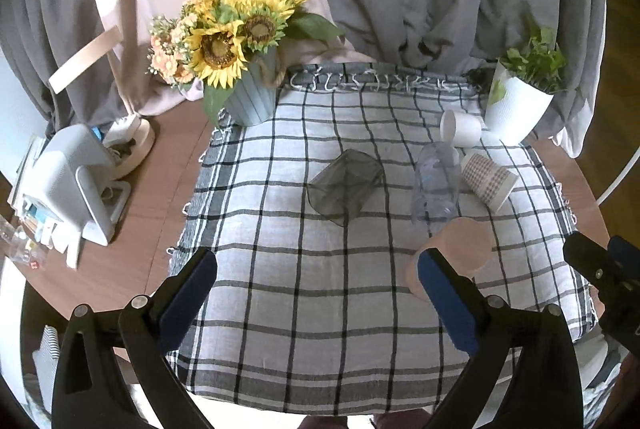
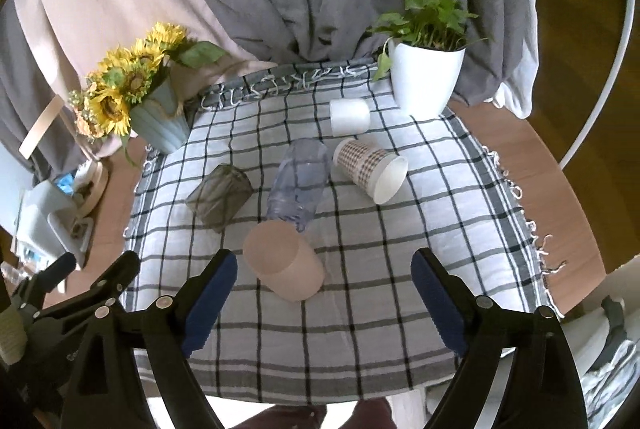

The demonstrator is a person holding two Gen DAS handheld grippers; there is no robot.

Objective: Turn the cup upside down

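- Black-and-white checked cloth (image 2: 360, 309) covers most of a round wooden desk (image 2: 540, 181); grey and pinkish drapes hang behind.
- Five cups lie on their sides on the cloth, none upright or upside down.
- Matte pink plastic cup (image 2: 284, 265) is nearest, mouth facing away from the right gripper, just ahead of and between its fingers but nearer the left-hand one, apart from both.
- Clear bluish ribbed plastic cup (image 2: 300, 185) lies just behind the pink one; the two look to be touching or nearly so.
- Smoky grey translucent cup (image 2: 220, 197) lies left of the clear one, apart from it.
- Brown-and-white houndstooth paper cup (image 2: 370, 169) lies right of the clear one, white open mouth towards the camera.
- Plain white paper cup (image 2: 349, 117) lies furthest back, near a white pot with a green leafy plant (image 2: 426, 81).
- Pale blue ribbed pot of sunflowers (image 2: 160, 117) stands at the cloth's back left corner.
- Left gripper (image 1: 316, 261): jaws spread wide, holding nothing, over the cloth's near part; in its view the pink cup (image 1: 460, 249) sits partly behind the right-hand blue pad.
- Right gripper (image 2: 324, 263): jaws spread wide, holding nothing.
- White boxy device (image 1: 72, 181) and other clutter sit on the bare desk left of the cloth.
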